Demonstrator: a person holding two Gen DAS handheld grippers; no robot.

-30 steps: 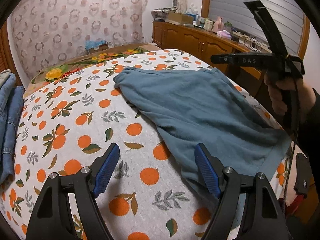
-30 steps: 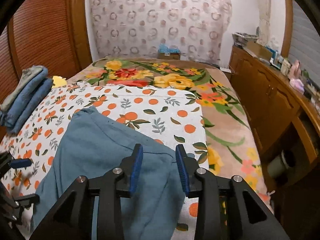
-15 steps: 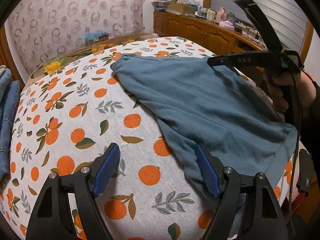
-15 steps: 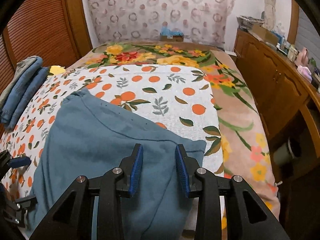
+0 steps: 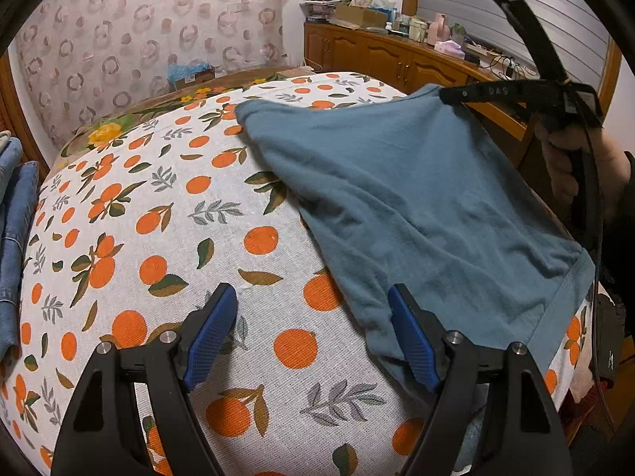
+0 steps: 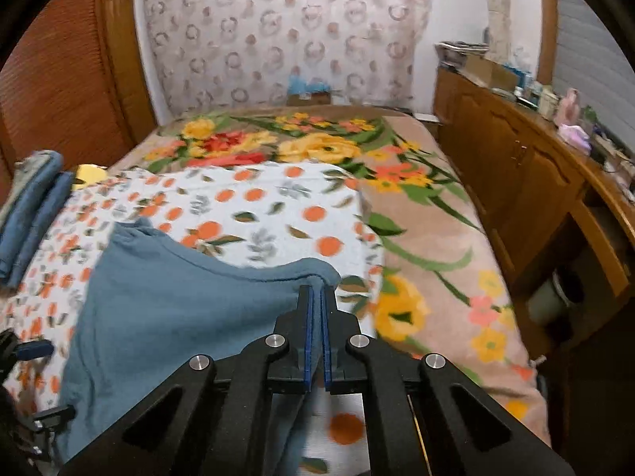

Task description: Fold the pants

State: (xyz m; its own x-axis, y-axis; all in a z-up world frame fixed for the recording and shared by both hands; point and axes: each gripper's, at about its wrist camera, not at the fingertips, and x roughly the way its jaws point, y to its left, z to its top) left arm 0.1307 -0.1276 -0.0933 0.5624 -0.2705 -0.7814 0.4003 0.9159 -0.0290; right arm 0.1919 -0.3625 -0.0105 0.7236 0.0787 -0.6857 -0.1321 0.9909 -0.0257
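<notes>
On the bed (image 6: 432,214), over an orange-print sheet (image 5: 166,214), lie the blue pants (image 5: 416,198), spread toward the right side w/ the waistband (image 5: 563,297) at the near edge. Right gripper (image 6: 316,297) has its fingers (image 6: 304,317) pinched tight on a far corner of the pants, fabric visibly clamped between the blue pads & pulled up into a small peak; in the left wrist view that corner sits raised off the sheet. Left gripper (image 5: 313,329) hangs low above the sheet w/ fingers (image 5: 210,333) spread wide, nothing between them; its right finger sits at the near left edge of the pants, can't tell if it's touching the cloth.

Step in hand, by my read: first fold, w/ one corner secured & the second grab not yet made. Next move prob. calls for the left gripper to slide a bit right, get the near edge between its fingers & close, then both carry the fabric across together so edges line up. Risk: lifting w/ one side only would drag & bunch the cloth.

Folded jeans (image 5: 16,218) stack at the far left of the bed, well apart; wooden cabinets (image 6: 516,166) run along the right
</notes>
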